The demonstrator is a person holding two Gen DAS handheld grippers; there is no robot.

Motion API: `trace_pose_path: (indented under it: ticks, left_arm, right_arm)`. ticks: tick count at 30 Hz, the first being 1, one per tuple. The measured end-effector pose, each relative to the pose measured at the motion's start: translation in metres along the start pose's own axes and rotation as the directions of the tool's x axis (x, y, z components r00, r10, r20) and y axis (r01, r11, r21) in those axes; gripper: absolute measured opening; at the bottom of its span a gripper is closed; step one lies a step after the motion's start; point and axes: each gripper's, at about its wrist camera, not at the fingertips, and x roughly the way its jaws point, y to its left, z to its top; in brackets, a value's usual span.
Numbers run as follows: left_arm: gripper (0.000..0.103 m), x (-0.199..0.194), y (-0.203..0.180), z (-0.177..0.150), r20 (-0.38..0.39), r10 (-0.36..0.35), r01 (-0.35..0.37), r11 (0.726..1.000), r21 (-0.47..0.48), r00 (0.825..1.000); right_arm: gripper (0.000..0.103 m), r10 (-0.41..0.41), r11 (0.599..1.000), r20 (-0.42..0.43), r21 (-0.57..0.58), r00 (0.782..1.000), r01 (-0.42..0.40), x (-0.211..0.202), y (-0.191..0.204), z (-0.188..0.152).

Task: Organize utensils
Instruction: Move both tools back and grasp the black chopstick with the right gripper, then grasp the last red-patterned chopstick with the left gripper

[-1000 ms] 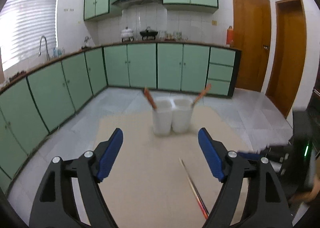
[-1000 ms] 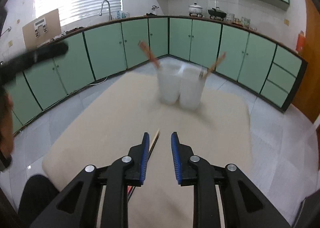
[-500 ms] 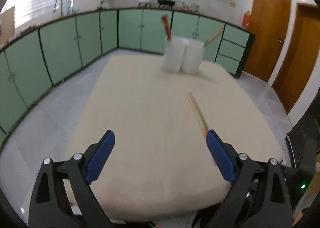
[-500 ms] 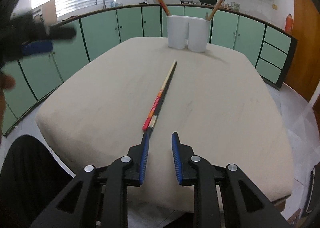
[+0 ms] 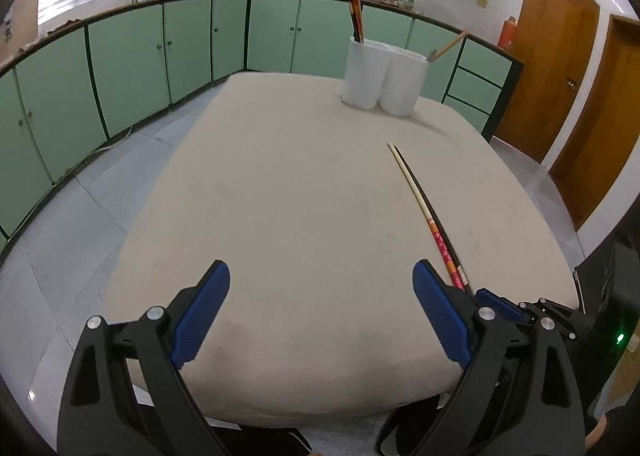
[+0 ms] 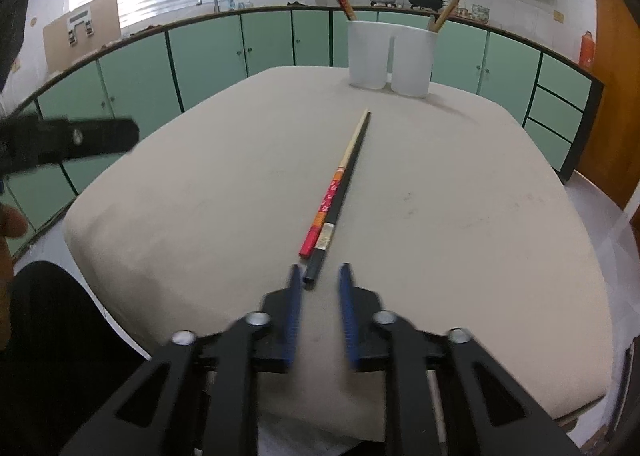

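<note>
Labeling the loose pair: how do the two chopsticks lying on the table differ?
The red-patterned chopstick has a red and orange floral handle and a pale shaft; the black chopstick is dark all along, with a light patterned band near its butt. The black one's butt reaches nearer the right gripper than the red one's. Both lie flat, side by side, tips toward the white holder.

Big beige table [image 6: 460, 196] w/ rounded corners & a matte, faintly scuffed top. Far end, approx centre: white plastic twin-cup utensil holder [image 6: 390, 56], two joined cylinders standing upright on the top. Mid-table: two long chopsticks side by side, touching, pointing toward the holder, one pale wood w/ red-orange patterned handle [image 6: 334, 192], one black w/ a pale band near its butt [image 6: 340, 204]. Rest of top bare.
</note>
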Motion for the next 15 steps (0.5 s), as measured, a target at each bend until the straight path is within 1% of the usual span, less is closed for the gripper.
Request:
trace_pose_path:
  ticks: [6, 8, 12, 14, 15]
  left_arm:
    - [0.09, 0.014, -0.014, -0.007, -0.017, -0.008, 0.008, 1.0, 0.014, 1.0]
    - [0.09, 0.018, -0.02, -0.009, -0.026, -0.021, 0.021, 1.0, 0.019, 0.999]
    - [0.09, 0.028, -0.048, -0.011, -0.039, -0.061, 0.063, 0.997, 0.047, 0.997]
    - [0.09, 0.033, -0.06, -0.012, -0.042, -0.074, 0.076, 0.996, 0.055, 0.996]
    - [0.09, 0.036, -0.067, -0.012, -0.045, -0.082, 0.084, 0.995, 0.054, 0.996]
  right_arm:
    - [0.006, -0.022, 0.998, -0.001, 0.06, 1.0, 0.022, -0.008, -0.028, -0.004]
    - [0.006, -0.042, 0.997, -0.001, 0.068, 0.999, 0.042, -0.011, -0.037, -0.005]
    - [0.007, -0.104, 0.989, -0.005, 0.106, 0.995, 0.104, -0.015, -0.061, -0.007]
    - [0.007, -0.124, 0.982, -0.011, 0.14, 0.992, 0.124, -0.016, -0.076, -0.007]
    - [0.007, -0.12, 0.981, -0.021, 0.151, 0.993, 0.121, -0.016, -0.085, -0.007]
